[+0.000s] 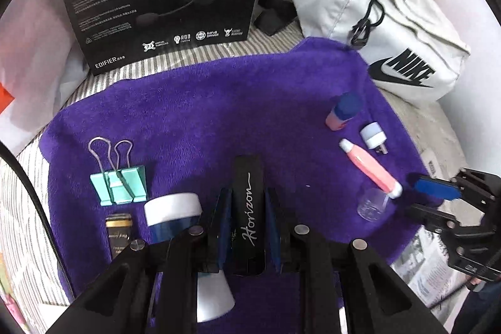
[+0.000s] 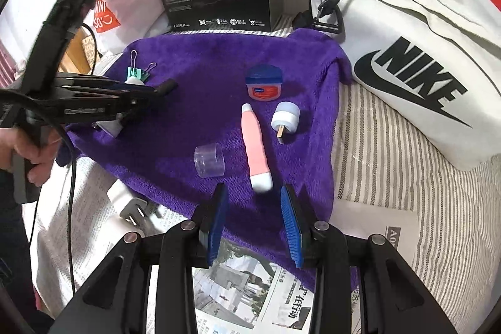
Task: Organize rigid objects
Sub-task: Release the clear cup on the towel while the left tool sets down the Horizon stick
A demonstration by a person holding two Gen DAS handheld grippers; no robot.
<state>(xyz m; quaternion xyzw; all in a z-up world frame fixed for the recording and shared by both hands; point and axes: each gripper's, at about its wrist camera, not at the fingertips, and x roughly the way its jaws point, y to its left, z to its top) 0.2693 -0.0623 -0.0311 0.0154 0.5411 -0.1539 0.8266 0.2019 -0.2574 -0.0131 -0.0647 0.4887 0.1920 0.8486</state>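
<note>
While the left gripper [image 1: 247,202] pinches the black Horizon case [image 1: 247,202] between its blue pads, the right gripper [image 2: 253,208] hangs with its jaws parted and nothing in them, just short of the white end of the pink tube [image 2: 255,143]. Both are over the purple towel [image 2: 203,58] spread on a striped bed.

That case looks hard, slim and smooth — a stiff thing, probably light, that will not give under the pads. Its gloss makes me think it could slip lengthwise if tilted steeply; the grip across its narrow sides, about halfway along, seems the sensible one. It sits above the towel's near left part, just beside the blue jar [image 1: 172,215] with the white lid, with the green clip [image 1: 120,183] and a small gold-topped thing [image 1: 118,227] further left.

On the right side lie the loose pieces: the tube, a clear cap [image 2: 209,160] just beside it, the white USB plug [image 2: 285,119], and the little Vaseline tub [image 2: 264,83] further back. The tube is round and would likely roll; I would take it across its middle, where the pads can straddle it. The cap looks thin and light — easy to squash or flick away, so a gentle close across its walls. The tub is squat and firm, best taken by its sides.

A soft towel under everything means the fingers can press down a little without scraping.
</note>
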